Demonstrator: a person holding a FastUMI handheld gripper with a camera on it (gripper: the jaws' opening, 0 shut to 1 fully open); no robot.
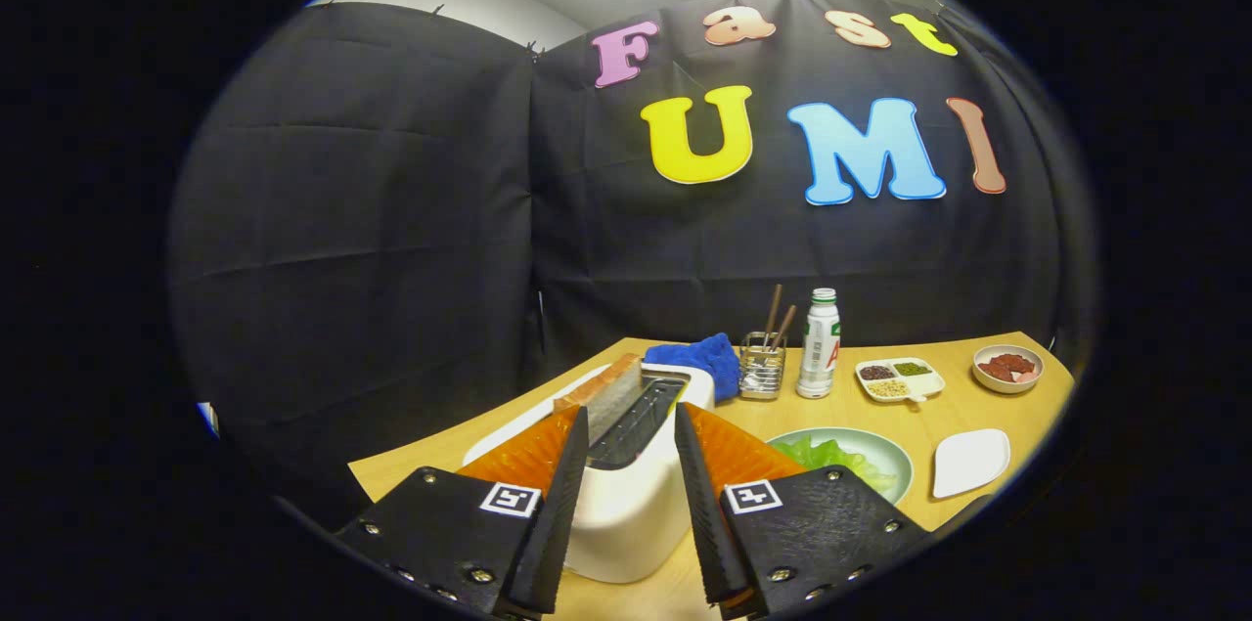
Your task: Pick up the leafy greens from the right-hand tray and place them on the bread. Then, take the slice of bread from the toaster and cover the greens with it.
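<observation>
Light wooden tabletop (978, 406) across the booth floor, carrying everything below. White box-shaped plastic toaster (626, 504) standing just ahead of the gripper (631, 430), its body partly between the two fingers. Fingers spread apart on either side of the toaster's top, gripping nothing; dark open slot visible in the gap. Brown-crusted slice of bread (606, 388) standing upright in the toaster, poking out at the far-left end of the top, just beyond the left finger tip. Pale green round plate (885, 455) to the right of the toaster, near the right finger, holding leafy greens (827, 453), partly hidden behind that finger. White rounded-square dish (970, 462) just beside the plate, further right. Crumpled blue cloth (699, 359) behind the toaster. White plastic bottle with a green cap (819, 347) upright beyond the plate. Wire mesh holder (762, 369) with brown sticks between cloth and bottle. White divided tray (900, 378) with dark, green and pale fillings in its compartments, right of the bottle. Small beige bowl (1007, 368) of reddish pieces farthest right.
</observation>
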